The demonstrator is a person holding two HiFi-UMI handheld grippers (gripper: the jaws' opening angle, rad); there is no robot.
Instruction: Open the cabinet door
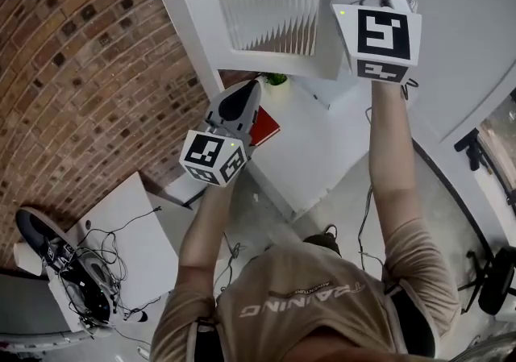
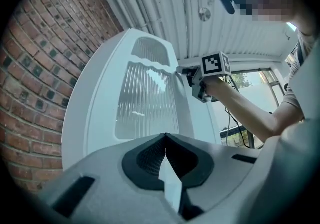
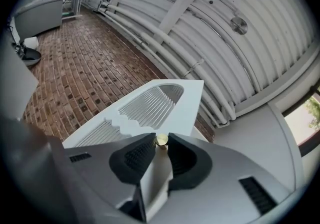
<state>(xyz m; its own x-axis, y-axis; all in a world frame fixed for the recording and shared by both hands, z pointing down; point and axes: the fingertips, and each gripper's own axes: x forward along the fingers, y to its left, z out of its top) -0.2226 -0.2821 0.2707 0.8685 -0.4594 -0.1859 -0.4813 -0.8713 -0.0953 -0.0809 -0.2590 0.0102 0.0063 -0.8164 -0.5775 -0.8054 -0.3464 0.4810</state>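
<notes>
Brass knob [image 3: 161,140] at the edge of the white cabinet door [image 1: 274,6], which has a ribbed-glass panel: right gripper [image 3: 161,144] jaws narrow, clamped on the knob. Left gripper [image 2: 165,138] jaws together, nothing between them, pointed at the door's face from below its lower edge. Red book [image 1: 264,128] lies under the door; brick wall [image 1: 72,70] left of the door.

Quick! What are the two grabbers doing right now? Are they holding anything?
Left gripper: closed, nothing between its jaws.
Right gripper: closed on the small gold knob of the cabinet door.
</notes>
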